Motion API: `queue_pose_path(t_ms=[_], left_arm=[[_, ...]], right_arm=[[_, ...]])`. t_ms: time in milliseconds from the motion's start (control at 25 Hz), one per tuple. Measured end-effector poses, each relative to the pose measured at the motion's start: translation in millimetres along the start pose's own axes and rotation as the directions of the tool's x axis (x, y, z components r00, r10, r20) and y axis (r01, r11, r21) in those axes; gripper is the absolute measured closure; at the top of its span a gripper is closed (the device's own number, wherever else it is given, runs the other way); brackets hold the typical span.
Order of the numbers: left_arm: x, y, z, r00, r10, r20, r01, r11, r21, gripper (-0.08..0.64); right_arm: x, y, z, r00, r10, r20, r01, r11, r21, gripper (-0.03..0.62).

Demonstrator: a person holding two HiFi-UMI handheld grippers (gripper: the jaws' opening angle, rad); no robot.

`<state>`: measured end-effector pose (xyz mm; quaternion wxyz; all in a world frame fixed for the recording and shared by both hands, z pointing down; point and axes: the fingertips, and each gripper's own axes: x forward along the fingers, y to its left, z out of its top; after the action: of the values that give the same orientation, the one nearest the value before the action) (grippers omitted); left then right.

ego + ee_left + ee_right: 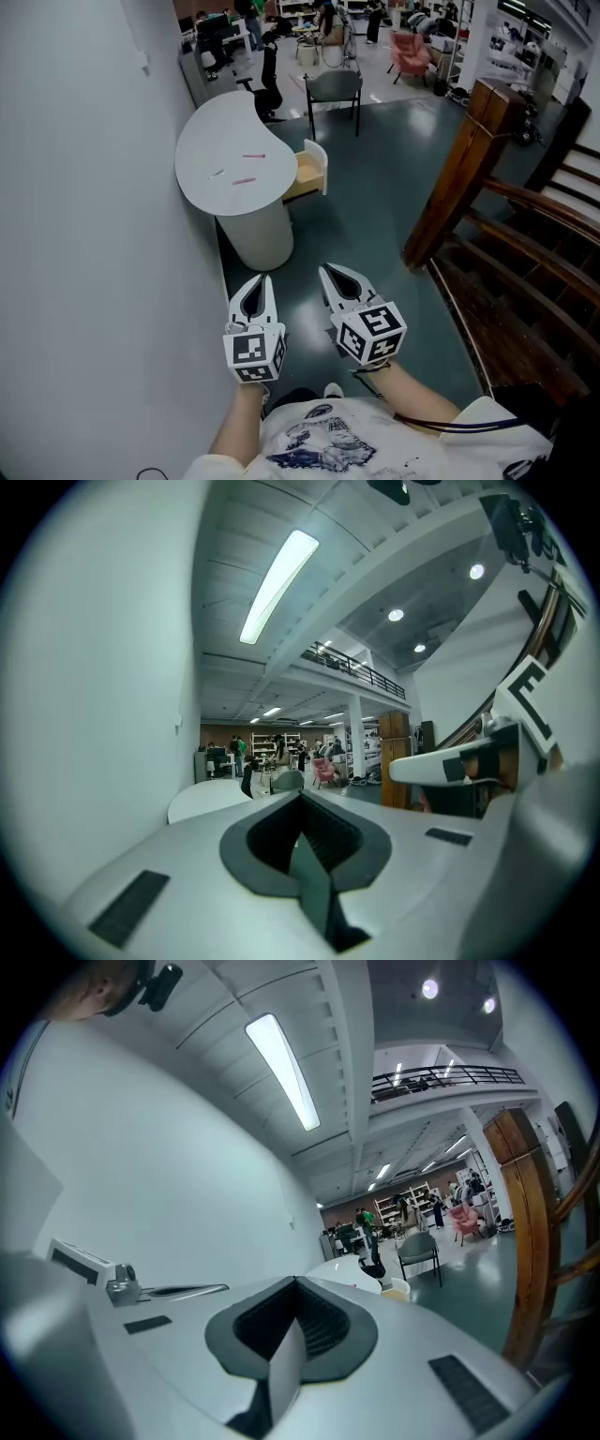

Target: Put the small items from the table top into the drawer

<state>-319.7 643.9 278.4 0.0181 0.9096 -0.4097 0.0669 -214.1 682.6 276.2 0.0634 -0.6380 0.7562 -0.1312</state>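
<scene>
I'm facing the white surface (pixel 211 141) well ahead, its drawer (pixel 309 171) standing open on the right side; I'm carrying the left tool (pixel 260 279) and right tool (pixel 327 272) pinched narrow, both empty — well short of it; the small items (pixel 246 178) are lying flat on top, so I'm judging shut jaws could skid them off the edge.

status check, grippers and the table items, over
Left gripper and right gripper both shut, empty, short of the table. Small items lie on its top; drawer open. Grey chair beyond the table, off the path.
</scene>
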Motion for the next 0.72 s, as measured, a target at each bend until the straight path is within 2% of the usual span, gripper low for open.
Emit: queue_pose_path(t_ms=[360, 720], left_arm=[[23, 2, -4, 1.0, 0.015, -0.003, -0.015, 1.0, 0.001, 0.535], [85, 34, -10, 1.0, 0.016, -0.012, -0.016, 1.0, 0.001, 0.535]], right_arm=[[14, -24, -1, 1.0, 0.006, -0.003, -0.006, 1.0, 0.012, 0.571], [74, -60, -4, 1.0, -0.015, -0.021, 0.016, 1.0, 0.016, 0.571]])
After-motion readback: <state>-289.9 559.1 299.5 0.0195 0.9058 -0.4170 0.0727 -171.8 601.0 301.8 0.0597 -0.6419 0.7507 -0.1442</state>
